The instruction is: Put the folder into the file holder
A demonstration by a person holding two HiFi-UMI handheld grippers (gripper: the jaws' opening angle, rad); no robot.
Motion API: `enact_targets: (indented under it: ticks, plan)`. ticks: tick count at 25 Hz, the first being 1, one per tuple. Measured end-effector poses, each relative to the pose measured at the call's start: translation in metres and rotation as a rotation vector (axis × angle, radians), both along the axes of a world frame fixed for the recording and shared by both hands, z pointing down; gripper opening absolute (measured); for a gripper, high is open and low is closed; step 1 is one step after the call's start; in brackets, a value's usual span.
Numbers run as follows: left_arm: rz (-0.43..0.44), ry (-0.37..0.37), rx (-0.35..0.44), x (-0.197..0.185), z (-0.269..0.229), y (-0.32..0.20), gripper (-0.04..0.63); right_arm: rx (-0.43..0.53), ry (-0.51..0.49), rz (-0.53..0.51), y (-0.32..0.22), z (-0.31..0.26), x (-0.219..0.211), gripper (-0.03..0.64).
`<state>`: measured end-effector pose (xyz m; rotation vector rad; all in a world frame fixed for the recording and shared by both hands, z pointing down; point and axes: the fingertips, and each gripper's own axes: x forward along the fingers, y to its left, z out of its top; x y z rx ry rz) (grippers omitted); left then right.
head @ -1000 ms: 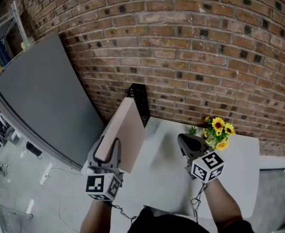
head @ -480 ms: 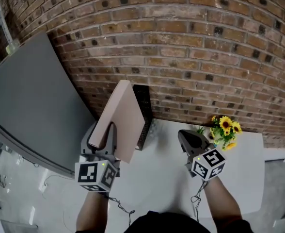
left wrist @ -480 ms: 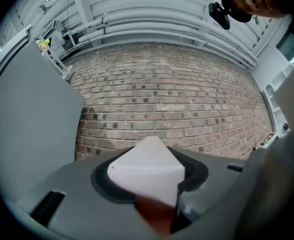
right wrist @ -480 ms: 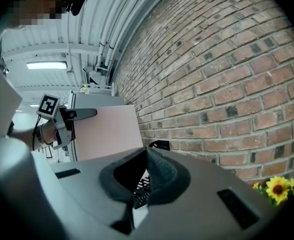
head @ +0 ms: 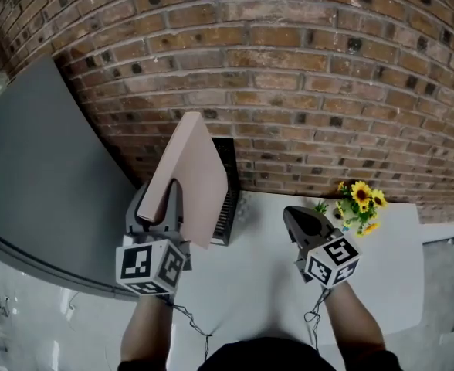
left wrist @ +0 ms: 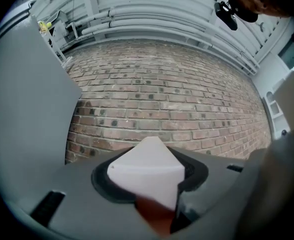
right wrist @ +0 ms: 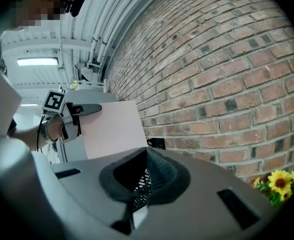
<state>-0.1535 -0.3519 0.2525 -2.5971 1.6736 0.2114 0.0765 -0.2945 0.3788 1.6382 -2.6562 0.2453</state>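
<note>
A pale pink folder [head: 190, 172] stands on edge, raised in my left gripper [head: 162, 207], whose jaws are shut on its near lower corner. In the left gripper view the folder's corner [left wrist: 148, 168] fills the gap between the jaws. The folder hangs just left of and above the black mesh file holder [head: 227, 199], which stands against the brick wall at the table's back left. My right gripper [head: 295, 218] hovers over the white table [head: 273, 284], shut and empty. From the right gripper view I see the folder [right wrist: 112, 129], the file holder [right wrist: 142, 186] behind my jaws, and the left gripper [right wrist: 79, 111].
A brick wall [head: 312, 91] runs along the back of the table. Yellow flowers [head: 360, 199] stand at the back right, also visible as flowers [right wrist: 279, 183] in the right gripper view. A big grey panel [head: 42, 168] leans at the left, past the table's edge.
My left gripper has carried the folder forward and slightly up, toward the wall and the file holder. The right gripper has shifted a little over the table, still shut.
</note>
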Motion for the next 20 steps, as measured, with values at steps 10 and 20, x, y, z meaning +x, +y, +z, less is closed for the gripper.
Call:
enact_targets:
  ticks: [10,20]
  plan:
    - [-0.019,0.039,-0.017,0.007,0.017,-0.042,0.178,-0.023,0.002,0.021,-0.019,0.007,-0.007,0.003]
    - [-0.017,0.028,-0.022,0.021,0.039,-0.073,0.178,-0.044,-0.003,0.063,-0.028,0.015,-0.001,0.003]
